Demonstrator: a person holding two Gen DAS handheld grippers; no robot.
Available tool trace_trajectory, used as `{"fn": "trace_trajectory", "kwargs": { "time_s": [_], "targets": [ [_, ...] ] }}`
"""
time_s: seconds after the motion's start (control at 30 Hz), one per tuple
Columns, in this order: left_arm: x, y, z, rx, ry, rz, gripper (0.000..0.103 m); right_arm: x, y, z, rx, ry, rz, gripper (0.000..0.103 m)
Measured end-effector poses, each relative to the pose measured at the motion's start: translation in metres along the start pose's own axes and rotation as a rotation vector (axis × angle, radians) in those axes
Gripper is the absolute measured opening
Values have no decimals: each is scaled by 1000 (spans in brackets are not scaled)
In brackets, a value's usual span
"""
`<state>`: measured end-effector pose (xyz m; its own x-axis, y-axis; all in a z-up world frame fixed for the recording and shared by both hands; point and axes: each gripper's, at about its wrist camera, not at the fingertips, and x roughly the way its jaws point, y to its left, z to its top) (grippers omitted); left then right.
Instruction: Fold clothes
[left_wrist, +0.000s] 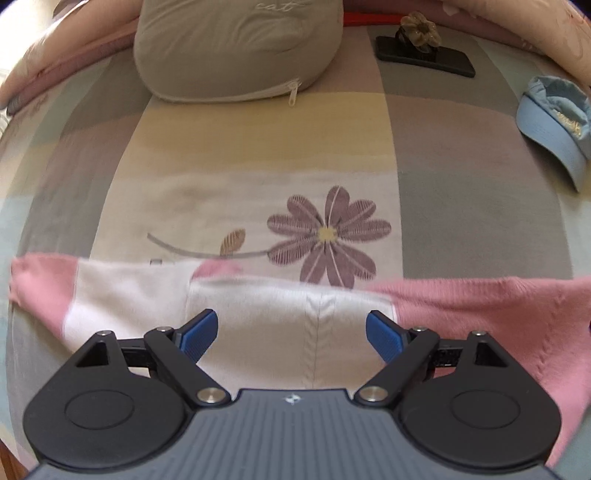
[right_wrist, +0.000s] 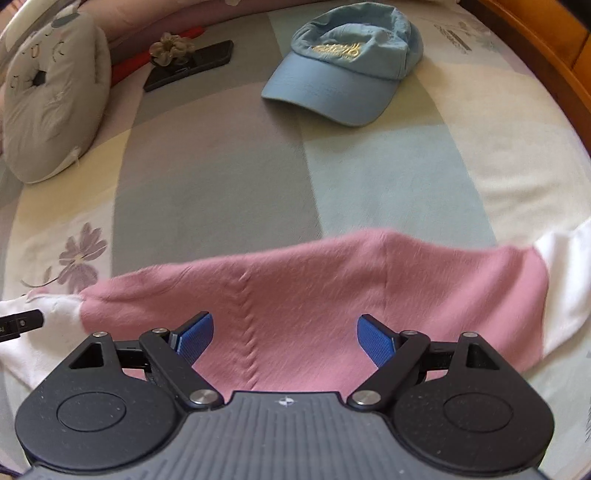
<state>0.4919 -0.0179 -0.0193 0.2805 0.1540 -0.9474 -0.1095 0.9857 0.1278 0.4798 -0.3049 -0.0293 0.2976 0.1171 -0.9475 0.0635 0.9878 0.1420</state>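
Pink and white knit, the garment (left_wrist: 280, 325) lies spread flat across the near part of the patchwork bedsheet (left_wrist: 258, 147). The left gripper (left_wrist: 291, 332) hangs over its white middle panel, blue pads (left_wrist: 199, 334) spread wide with nothing between them. Further right, the right gripper (right_wrist: 284, 338) hangs over the pink section (right_wrist: 314, 288), its fingers likewise spread and empty. Beyond lie a grey pillow (left_wrist: 236, 48), a dark phone (left_wrist: 424, 55) and a light blue cap (right_wrist: 347, 62).
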Motion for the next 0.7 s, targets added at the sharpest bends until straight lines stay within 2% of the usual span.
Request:
{"fn": "trace_trajectory", "kwargs": {
  "time_s": [0.2, 0.23, 0.37, 0.47, 0.7],
  "targets": [
    [34, -8, 22, 119, -43, 23, 87, 36, 20, 42, -88, -12, -61, 88],
    [41, -9, 24, 139, -44, 23, 87, 42, 24, 49, -103, -13, -71, 85],
    [60, -6, 23, 199, -2, -19, 87, 67, 36, 62, -157, 24, -113, 83],
    [61, 2, 13, 215, 6, -61, 87, 75, 38, 51, -179, 77, -117, 83],
    [43, 21, -26, 216, -16, -147, 88, 47, 40, -2, -219, 61, -165, 83]
  ]
}}
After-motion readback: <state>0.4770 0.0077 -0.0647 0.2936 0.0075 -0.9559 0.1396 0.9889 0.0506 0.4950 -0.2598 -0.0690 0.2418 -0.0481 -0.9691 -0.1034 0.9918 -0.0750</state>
